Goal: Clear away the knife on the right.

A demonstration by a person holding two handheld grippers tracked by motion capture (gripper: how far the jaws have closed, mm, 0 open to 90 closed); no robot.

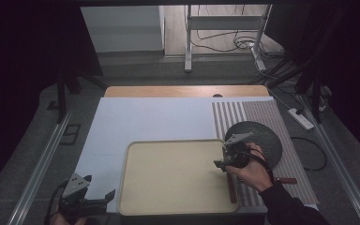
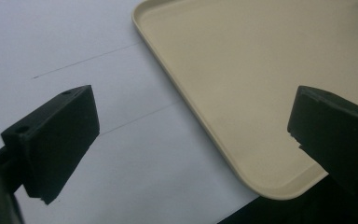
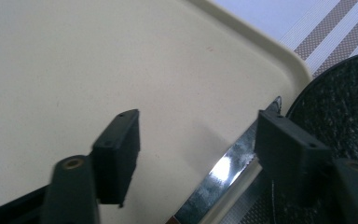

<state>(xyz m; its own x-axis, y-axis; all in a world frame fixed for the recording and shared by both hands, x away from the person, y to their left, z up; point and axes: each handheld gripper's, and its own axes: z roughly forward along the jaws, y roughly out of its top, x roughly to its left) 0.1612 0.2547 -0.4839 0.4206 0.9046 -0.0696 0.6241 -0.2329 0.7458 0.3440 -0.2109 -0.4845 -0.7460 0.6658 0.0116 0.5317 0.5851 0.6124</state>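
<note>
- The knife (image 3: 223, 172) lies along the right rim of the beige tray (image 1: 178, 206), its blade resting on the raised edge and its dark handle (image 1: 232, 190) running toward the near side. Judging by that, it has been set down at the tray's edge rather than in the middle, perhaps to keep the tray floor free.
- The right gripper (image 1: 227, 157) hangs just above the blade, its jaws parted fairly wide with nothing pressed between them; in the right gripper view the blade sits close beside the right-hand jaw, apart from the pads. It looks like a release, with the knife left to rest on its own.
- The left gripper (image 1: 96, 199) waits at the near left corner of the table, beside the tray's left rim, its jaws wide apart and gripping nothing. It seems parked out of the way.
- A dark round plate (image 1: 258, 136) sits on the striped mat (image 1: 262, 112) just right of the tray, touching or nearly touching the tray's far right corner; the knife lies between tray floor and plate.
- A white sheet (image 1: 145, 117) covers the table under the tray.
</note>
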